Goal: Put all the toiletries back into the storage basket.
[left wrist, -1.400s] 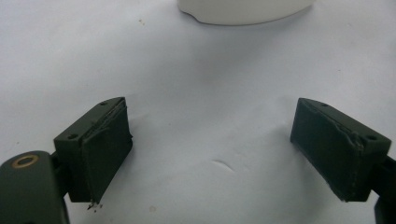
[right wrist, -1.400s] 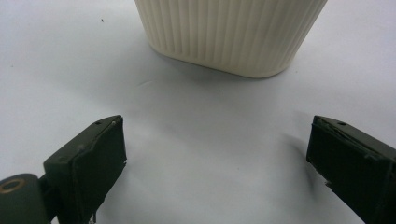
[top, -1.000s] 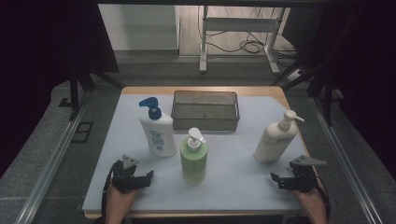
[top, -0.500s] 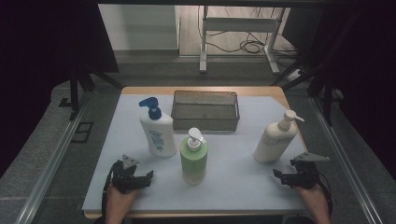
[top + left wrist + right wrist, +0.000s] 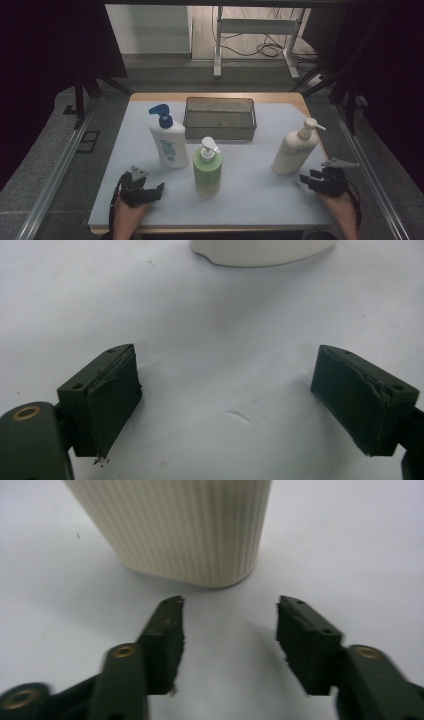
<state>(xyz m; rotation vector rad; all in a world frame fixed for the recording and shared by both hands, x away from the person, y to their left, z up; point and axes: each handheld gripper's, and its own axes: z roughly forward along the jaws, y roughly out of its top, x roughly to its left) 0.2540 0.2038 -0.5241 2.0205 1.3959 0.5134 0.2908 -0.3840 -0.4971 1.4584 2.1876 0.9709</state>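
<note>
we see right gripper (image 5: 227,645) jaws just closing, half-narrow, nothing between, matte black pads | cream bottle (image 5: 175,527) ribbed, rounded, just ahead of them on smooth pale mat (image 5: 250,200), upright at right | left gripper (image 5: 225,400) jaws wide, bare, pads frayed, near glossy white bottle (image 5: 168,142)

We're in a lab-style recording room: black curtains (image 5: 45,60) hang on both sides, loose cables (image 5: 255,49) trail across the floor beyond a padded tabletop (image 5: 260,195), past the fingers.
</note>
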